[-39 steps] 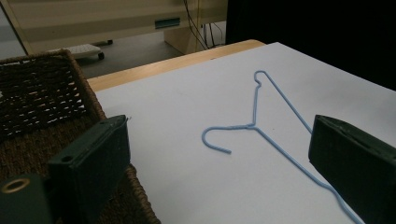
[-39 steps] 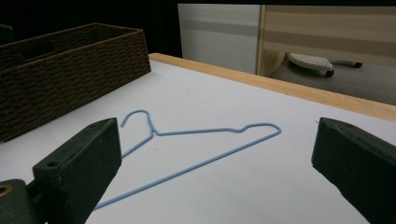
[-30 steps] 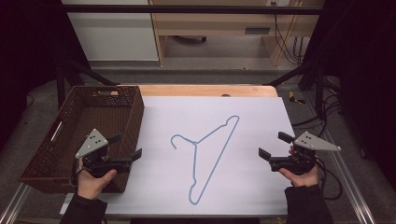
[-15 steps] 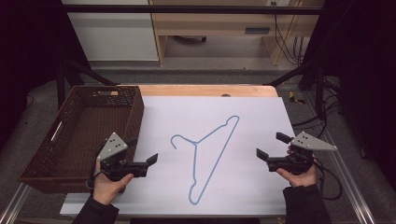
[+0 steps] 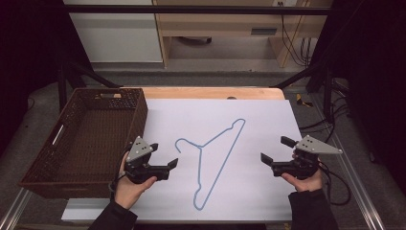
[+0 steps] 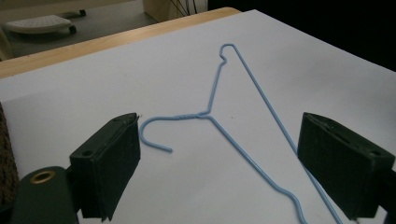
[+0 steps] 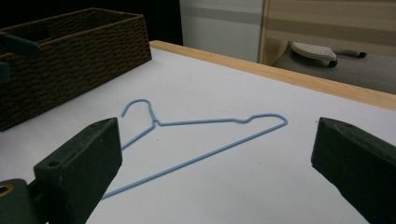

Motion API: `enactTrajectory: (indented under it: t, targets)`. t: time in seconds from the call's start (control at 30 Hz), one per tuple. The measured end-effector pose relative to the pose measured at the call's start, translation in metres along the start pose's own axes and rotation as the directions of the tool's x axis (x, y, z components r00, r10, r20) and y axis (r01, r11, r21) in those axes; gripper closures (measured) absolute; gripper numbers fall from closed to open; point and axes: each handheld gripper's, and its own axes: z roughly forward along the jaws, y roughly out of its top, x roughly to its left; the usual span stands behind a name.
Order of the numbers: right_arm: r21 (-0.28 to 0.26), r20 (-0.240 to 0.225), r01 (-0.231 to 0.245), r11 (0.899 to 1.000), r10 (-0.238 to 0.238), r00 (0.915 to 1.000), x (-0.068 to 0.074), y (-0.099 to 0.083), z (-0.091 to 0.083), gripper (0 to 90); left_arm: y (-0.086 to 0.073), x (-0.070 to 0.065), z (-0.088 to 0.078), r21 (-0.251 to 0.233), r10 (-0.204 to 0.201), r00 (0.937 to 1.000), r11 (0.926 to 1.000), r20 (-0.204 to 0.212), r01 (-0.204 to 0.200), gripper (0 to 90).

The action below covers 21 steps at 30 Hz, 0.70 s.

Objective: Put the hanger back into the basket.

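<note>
A light blue wire hanger (image 5: 200, 146) lies flat on the white sheet (image 5: 268, 120), its hook toward the left. My left gripper (image 5: 163, 154) hovers just left of the hook, apart from it and aimed at it. Its jaws are open and have just been closing a little, with nothing between them. In the left gripper view the hanger (image 6: 205, 113) lies ahead of the left gripper (image 6: 222, 140). My right gripper (image 5: 274, 149) rests open to the right of the hanger's long bar. In the right gripper view the hanger (image 7: 156, 122) lies beyond the empty right gripper (image 7: 217, 140).
A brown wicker basket (image 5: 140, 112) stands at the table's left, close behind my left hand; it is also in the right gripper view as the basket (image 7: 70, 46). The wooden table edge (image 5: 210, 92) runs along the back. Cables trail at the right.
My left gripper has moved right, from over the basket's near corner out onto the white sheet toward the hanger's hook. The right gripper has kept still.
</note>
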Motion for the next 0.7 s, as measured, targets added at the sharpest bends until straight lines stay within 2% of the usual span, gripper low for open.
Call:
enactTrajectory:
  t: [0.17,0.23,0.37,0.4,0.47,0.6,0.7]
  targets:
    - [-0.001,0.001,0.0,1.0,0.0,1.0,0.0,0.0,0.0,2.3,0.003,-0.007,0.014,0.01,-0.016,0.9999,0.9998,0.004,0.016,15.3]
    - [-0.005,0.0,-0.003,1.0,0.003,1.0,0.0,0.0,-0.001,2.3,0.004,-0.013,0.026,0.017,-0.025,0.9997,0.9996,-0.009,0.025,17.0]
    - [-0.007,-0.001,-0.003,1.0,0.003,1.0,0.0,0.0,-0.001,2.4,0.006,-0.02,0.039,0.026,-0.04,0.999,0.9988,-0.02,0.041,19.0]
    - [-0.007,-0.001,-0.002,1.0,0.002,1.0,0.0,0.0,-0.001,2.4,0.007,-0.024,0.048,0.027,-0.054,0.9983,0.9982,-0.022,0.054,19.4]
    - [-0.007,-0.004,0.001,1.0,-0.001,1.0,0.0,0.0,0.0,2.4,0.007,-0.027,0.057,0.02,-0.085,0.9959,0.9961,-0.031,0.086,19.7]
    - [-0.007,-0.007,0.001,1.0,-0.001,1.0,0.001,0.001,0.001,2.4,0.007,-0.032,0.069,0.043,-0.073,0.9954,0.9962,-0.062,0.076,22.3]
    - [-0.005,-0.012,0.002,1.0,-0.002,0.9999,0.002,0.001,0.001,2.5,0.003,-0.038,0.081,0.054,-0.097,0.9929,0.9934,-0.068,0.101,24.7]
